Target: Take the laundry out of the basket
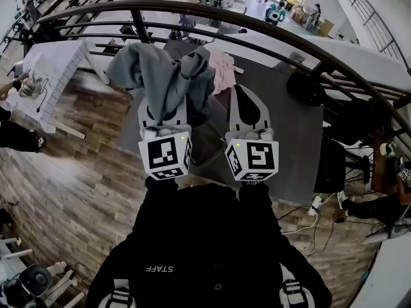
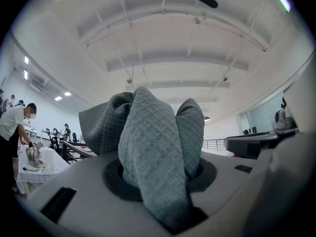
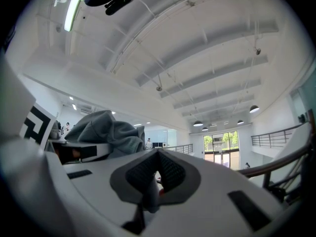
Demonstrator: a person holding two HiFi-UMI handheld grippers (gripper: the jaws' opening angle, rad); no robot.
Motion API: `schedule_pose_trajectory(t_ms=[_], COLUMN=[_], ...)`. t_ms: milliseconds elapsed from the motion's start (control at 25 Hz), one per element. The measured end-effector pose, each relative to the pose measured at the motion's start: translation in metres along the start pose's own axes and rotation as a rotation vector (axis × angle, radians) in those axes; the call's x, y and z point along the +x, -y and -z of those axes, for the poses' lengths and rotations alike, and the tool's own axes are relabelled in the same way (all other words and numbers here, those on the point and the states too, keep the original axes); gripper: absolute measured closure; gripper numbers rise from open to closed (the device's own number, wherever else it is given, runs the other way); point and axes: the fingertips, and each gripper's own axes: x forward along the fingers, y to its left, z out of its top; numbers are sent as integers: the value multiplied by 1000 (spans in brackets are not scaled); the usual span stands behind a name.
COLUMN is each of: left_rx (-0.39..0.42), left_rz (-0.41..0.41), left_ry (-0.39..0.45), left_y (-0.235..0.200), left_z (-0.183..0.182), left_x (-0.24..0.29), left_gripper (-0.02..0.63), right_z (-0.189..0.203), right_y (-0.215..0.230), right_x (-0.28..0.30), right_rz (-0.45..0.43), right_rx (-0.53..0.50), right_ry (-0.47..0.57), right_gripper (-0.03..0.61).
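My left gripper (image 1: 166, 108) is raised and shut on a grey waffle-knit garment (image 1: 164, 76). The bunched cloth spills over its jaws and hides the tips. In the left gripper view the garment (image 2: 153, 137) fills the gap of the left gripper (image 2: 160, 174). My right gripper (image 1: 243, 98) is held up beside it, a little to the right, with its jaws together and no cloth seen in them. The right gripper (image 3: 158, 174) shows its dark pads meeting, with the grey garment (image 3: 106, 132) off to its left. No basket can be made out.
A pink garment (image 1: 221, 69) lies on the dark grey table (image 1: 282, 140) in front of me. A black curved railing (image 1: 192, 8) runs beyond the table. Wood flooring (image 1: 77, 172) lies to the left, and a power strip with cables (image 1: 314, 204) to the right.
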Motion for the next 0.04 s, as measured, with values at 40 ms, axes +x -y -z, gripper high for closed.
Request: schedule_pose_trajectory(t_ms=[40], left_rx=[-1], left_rz=[-1], left_ry=[-1], left_y=[0], left_z=[1], left_x=[0], left_gripper=[449], right_z=[1], right_y=[0], right_x=[0], right_rz=[-1], right_rx=[1], right_ry=[-1], right_gripper=[565])
